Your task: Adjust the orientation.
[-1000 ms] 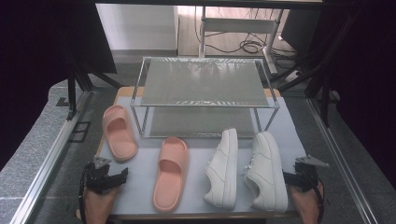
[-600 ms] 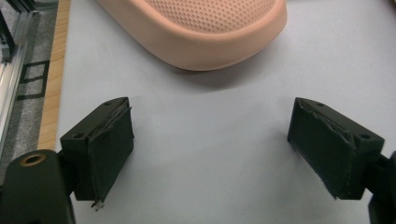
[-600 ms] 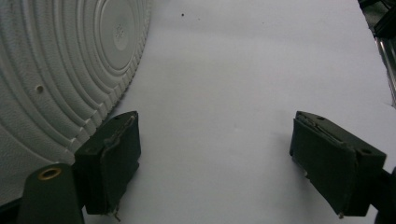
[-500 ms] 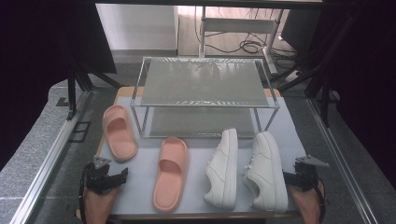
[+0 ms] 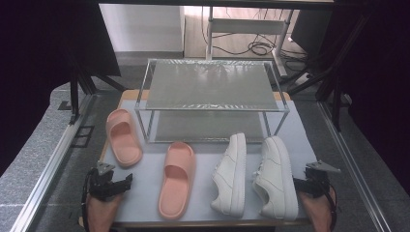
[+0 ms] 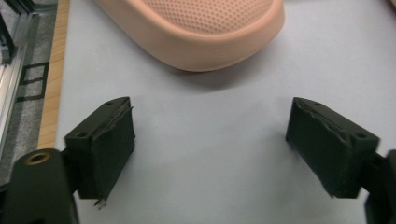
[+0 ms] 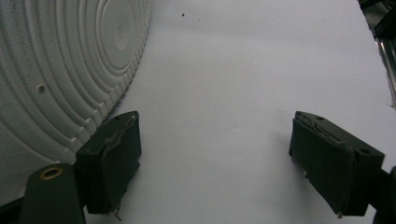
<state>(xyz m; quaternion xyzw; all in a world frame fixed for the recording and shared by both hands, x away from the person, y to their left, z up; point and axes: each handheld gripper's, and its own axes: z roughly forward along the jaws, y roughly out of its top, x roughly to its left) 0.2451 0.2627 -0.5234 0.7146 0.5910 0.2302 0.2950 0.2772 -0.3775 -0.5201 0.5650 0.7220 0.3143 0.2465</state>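
Observation:
Two pink slides lie on the pale mat [image 5: 145,195], one at the far left [image 5: 123,137] and one nearer the middle [image 5: 177,178]. Right of them lie two white sneakers [image 5: 231,174] [image 5: 276,176], both tipped on their sides. My left gripper [image 5: 126,181] rests low at the mat's front left corner. Its jaws have just been closing a little but still stand wide, with only bare mat between them [image 6: 210,140]; the far-left slide's rounded end [image 6: 205,32] is just ahead. My right gripper [image 5: 297,186] sits at the front right, open [image 7: 217,149], beside the ribbed sneaker sole [image 7: 60,70].
A two-tier metal shoe rack [image 5: 212,110] with mesh shelves stands at the back of the mat, both shelves bare. The table's wooden edge [image 6: 51,84] and aluminium rails run along the left. Dark frame struts flank the table, and cables lie on the floor beyond.

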